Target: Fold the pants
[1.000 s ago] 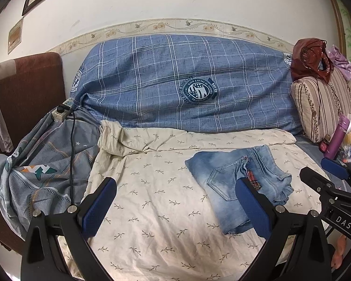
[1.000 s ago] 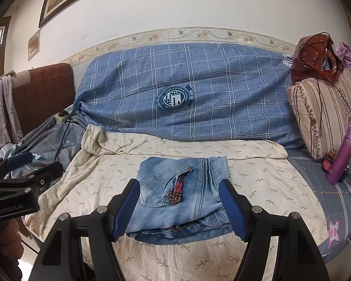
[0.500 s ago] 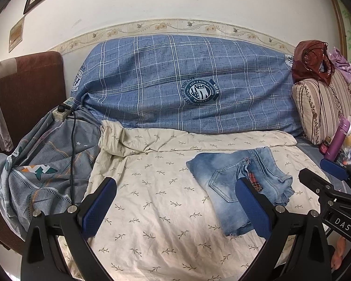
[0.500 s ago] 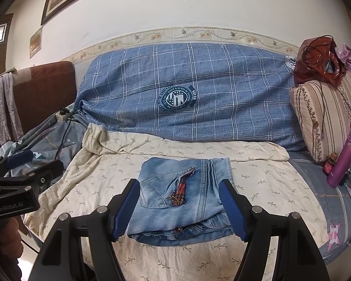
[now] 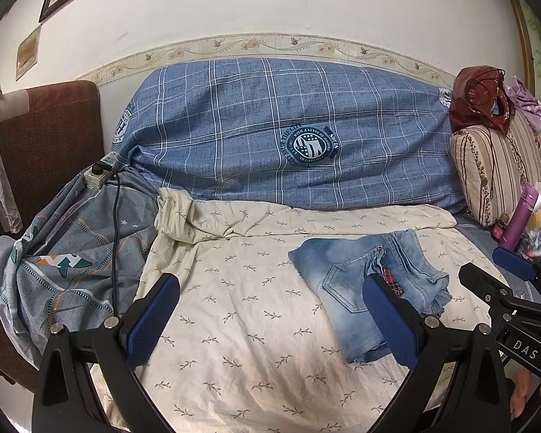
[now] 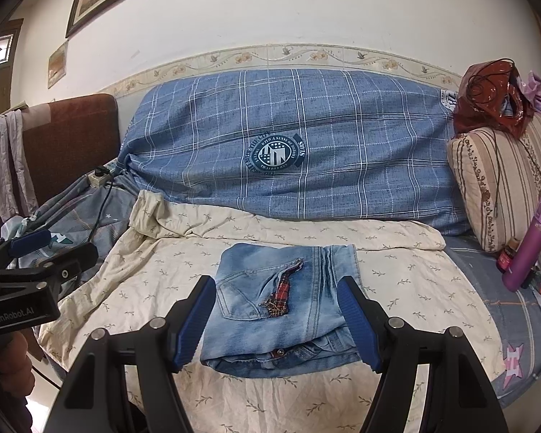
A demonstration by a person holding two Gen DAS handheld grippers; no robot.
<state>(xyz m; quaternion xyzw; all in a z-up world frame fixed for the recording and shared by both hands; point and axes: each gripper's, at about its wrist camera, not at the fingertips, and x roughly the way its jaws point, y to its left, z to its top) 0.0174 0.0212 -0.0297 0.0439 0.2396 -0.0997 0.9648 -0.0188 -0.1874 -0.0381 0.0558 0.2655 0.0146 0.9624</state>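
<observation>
Nothing altered over the last second: jeans lying folded on the cream sheet, untouched. Left gripper and right gripper both gaping, empty, held back. Folding apparently finished.

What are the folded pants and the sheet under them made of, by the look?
Folded pants: faded, light-blue denim; visible seams, a stitched pocket, a metal button at the waistband.
Sheet: thin, matte, cream woven cloth, likely cotton; it wrinkles finely and carries a small leaf print.
</observation>
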